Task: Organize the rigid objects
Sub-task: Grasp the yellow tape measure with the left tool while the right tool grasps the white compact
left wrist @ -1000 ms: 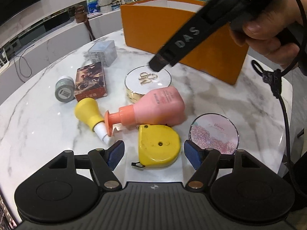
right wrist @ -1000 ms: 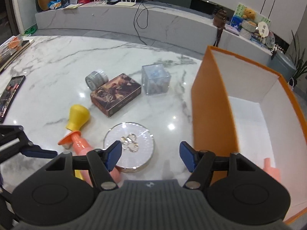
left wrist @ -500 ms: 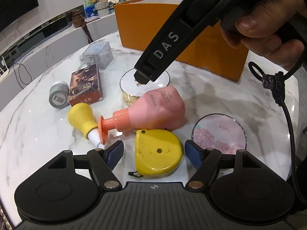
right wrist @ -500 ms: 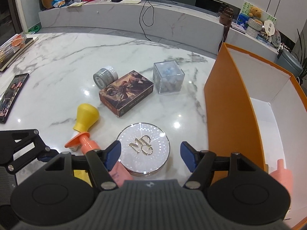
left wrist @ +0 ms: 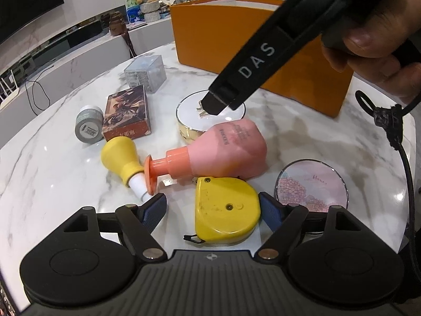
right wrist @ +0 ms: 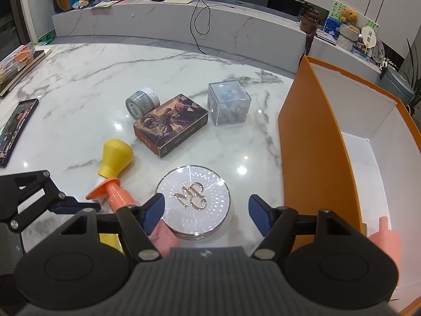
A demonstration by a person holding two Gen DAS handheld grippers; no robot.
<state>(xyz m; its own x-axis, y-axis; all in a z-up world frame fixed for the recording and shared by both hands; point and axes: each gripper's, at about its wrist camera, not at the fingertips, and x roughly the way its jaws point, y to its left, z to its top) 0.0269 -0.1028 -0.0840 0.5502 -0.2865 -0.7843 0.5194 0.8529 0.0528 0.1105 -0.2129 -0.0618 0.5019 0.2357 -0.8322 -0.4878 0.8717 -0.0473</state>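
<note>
Gleaming round white compact (right wrist: 193, 201), gold monogrammed lid, lies flat.

"DAS" in white letters on the black arm of the right hand-held gripper (left wrist: 252, 63). Gold "MG" monogram on the round white compact (right wrist: 193, 201). "blume" handwritten on the floral compact (left wrist: 311, 185), at 4 o'clock.

Left gripper (left wrist: 212, 208) jaws have just been opening wider around the yellow tape measure (left wrist: 226, 210); the pads look clear of it, though the right pad sits very close. Right gripper (right wrist: 206, 212) jaws have also been opening, now astride the round white compact (right wrist: 193, 201), not touching it. The compact sits more squarely between the pads than before.
</note>
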